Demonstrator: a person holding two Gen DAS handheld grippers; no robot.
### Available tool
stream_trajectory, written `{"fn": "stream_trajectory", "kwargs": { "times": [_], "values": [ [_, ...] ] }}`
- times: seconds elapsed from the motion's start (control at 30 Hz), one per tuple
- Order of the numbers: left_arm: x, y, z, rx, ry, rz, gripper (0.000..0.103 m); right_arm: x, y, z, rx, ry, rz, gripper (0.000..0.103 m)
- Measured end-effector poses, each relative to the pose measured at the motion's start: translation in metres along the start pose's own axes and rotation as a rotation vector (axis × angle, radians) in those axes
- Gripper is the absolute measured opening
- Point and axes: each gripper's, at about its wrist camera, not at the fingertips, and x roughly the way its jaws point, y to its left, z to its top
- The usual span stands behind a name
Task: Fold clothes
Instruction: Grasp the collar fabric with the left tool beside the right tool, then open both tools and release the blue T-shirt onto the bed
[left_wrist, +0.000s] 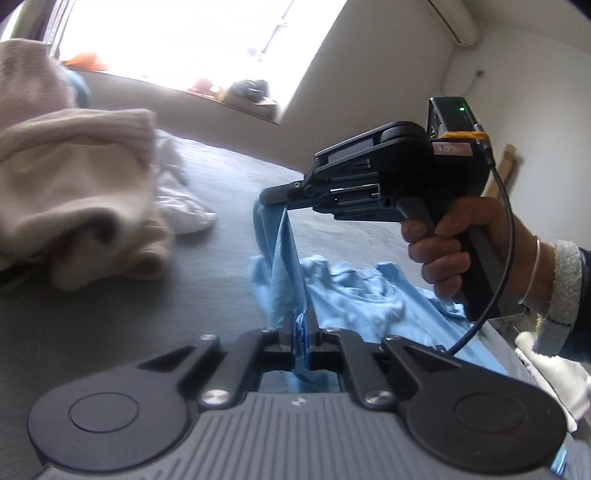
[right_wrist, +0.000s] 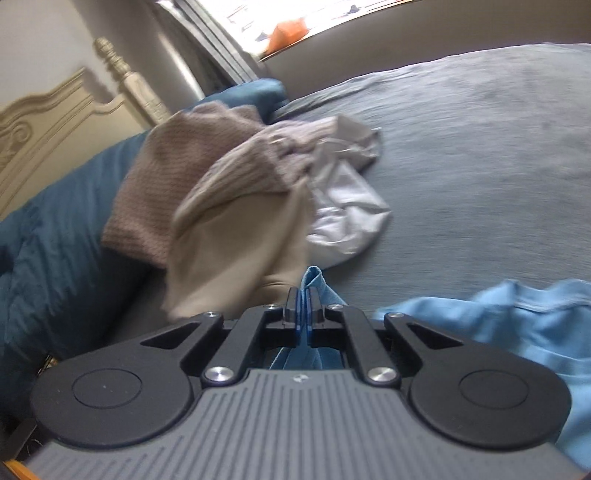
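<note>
A light blue garment (left_wrist: 369, 291) lies crumpled on the grey bed (left_wrist: 207, 295). My left gripper (left_wrist: 298, 325) is shut on one edge of it. My right gripper (left_wrist: 273, 195), seen from the side in the left wrist view, is shut on another part of the same edge, so a strip of blue cloth hangs taut between the two. In the right wrist view the right gripper (right_wrist: 302, 302) pinches a blue fold, and the rest of the garment (right_wrist: 517, 325) trails to the right.
A pile of beige and brown knitwear (right_wrist: 207, 184) with a white garment (right_wrist: 347, 210) lies on the bed to the left. A dark blue quilt (right_wrist: 55, 240) and cream headboard (right_wrist: 55, 118) are beyond. A window sill (left_wrist: 221, 99) runs along the far side.
</note>
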Motion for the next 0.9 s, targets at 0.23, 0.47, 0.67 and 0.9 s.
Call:
{"fn": "stream_trajectory", "kwargs": {
  "times": [0.23, 0.47, 0.67, 0.9],
  "values": [
    [-0.020, 0.036, -0.012, -0.083, 0.019, 0.143, 0.004, 0.053, 0.035, -0.003, -0.046, 0.059, 0.047, 0.001],
    [-0.029, 0.068, -0.015, -0.184, 0.026, 0.220, 0.003, 0.092, 0.047, -0.012, -0.044, 0.073, 0.042, 0.001],
    [-0.034, 0.069, -0.022, -0.171, 0.053, 0.255, 0.003, 0.111, 0.056, -0.020, -0.061, 0.068, 0.034, 0.002],
    [-0.026, 0.071, -0.032, -0.178, 0.118, 0.310, 0.001, 0.114, 0.061, -0.019, -0.096, 0.056, 0.022, 0.005]
  ]
}}
